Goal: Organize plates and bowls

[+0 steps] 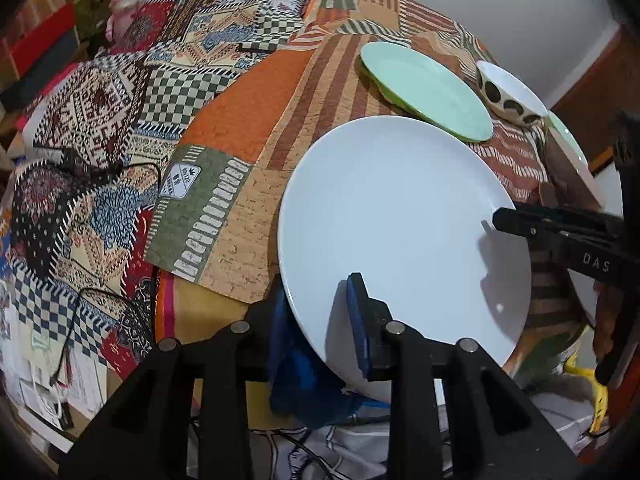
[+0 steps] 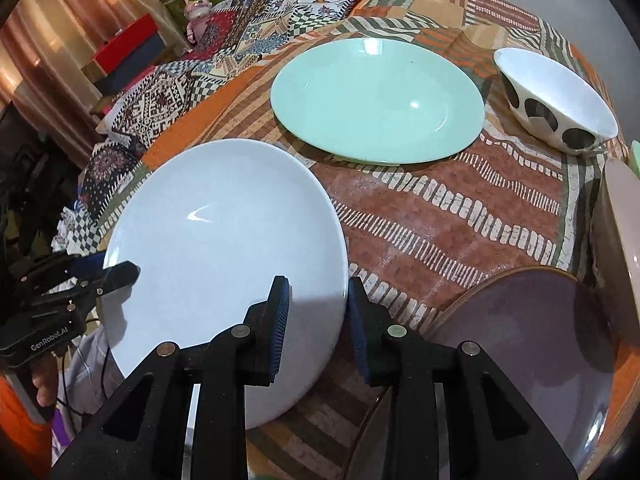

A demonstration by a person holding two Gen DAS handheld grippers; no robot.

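White plate [image 1: 396, 220], round and so without a long axis, sits at the near edge of the table [image 1: 248, 120], overhanging it, its face tilted up toward both cameras. A patchwork cloth in orange, brown and green stripes covers the table; upper left of both frames shows a checkered quilt [image 1: 120, 92], a pink bunny toy [image 2: 197, 10], stacked boxes and, in the right wrist view, a copper curtain [image 2: 52, 40].

Left gripper [image 1: 320, 312] is clamped on the white plate's near rim: one blue-padded finger lies on top, the other goes under the plate. Right gripper [image 2: 318, 320] straddles the plate's right rim with one pad over the face and one outside the edge; I cannot tell whether it pinches or stands slightly apart.

Behind, a mint green plate [image 1: 426, 90] lies flat mid-table, with a white bowl with dark spots [image 1: 510, 94] to its right.

Only the right wrist view shows a purple plate [image 2: 532, 344] at lower right and a pale dish [image 2: 620, 224] standing on edge at the right border. Only the left wrist view shows cables and papers at lower left.
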